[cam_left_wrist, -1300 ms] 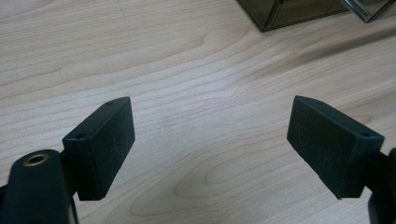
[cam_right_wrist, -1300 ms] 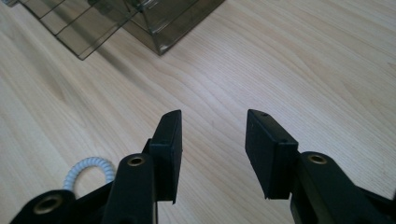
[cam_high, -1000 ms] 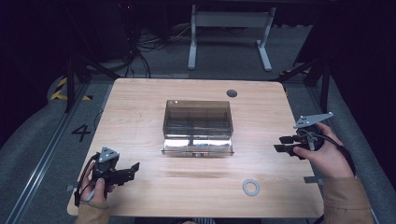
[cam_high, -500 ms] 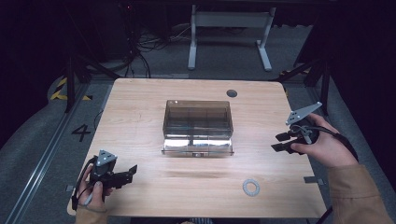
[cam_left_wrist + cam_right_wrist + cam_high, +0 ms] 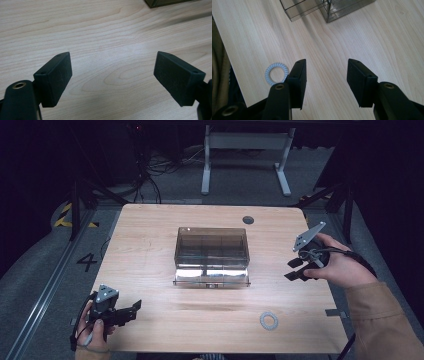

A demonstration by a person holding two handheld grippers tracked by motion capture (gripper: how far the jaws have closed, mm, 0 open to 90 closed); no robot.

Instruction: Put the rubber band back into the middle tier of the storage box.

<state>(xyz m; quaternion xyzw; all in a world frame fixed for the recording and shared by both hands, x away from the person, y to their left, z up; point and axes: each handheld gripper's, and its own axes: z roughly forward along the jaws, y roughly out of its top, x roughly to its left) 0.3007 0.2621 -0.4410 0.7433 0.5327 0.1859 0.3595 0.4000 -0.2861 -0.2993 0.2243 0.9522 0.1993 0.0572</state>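
Pale spiral ring (image 5: 269, 321) flat near table edge

I note the box (image 5: 167, 2) is cut off by the top edge, far beyond my left gripper's fingers (image 5: 53, 77). My right gripper's near finger (image 5: 297, 80) hides part of the coiled ring (image 5: 275, 73).

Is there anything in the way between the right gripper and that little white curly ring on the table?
Nothing visible. The right gripper, jaws open and empty, hangs above bare wood, and the ring lies nearer the person; the clear box sits off to the side.
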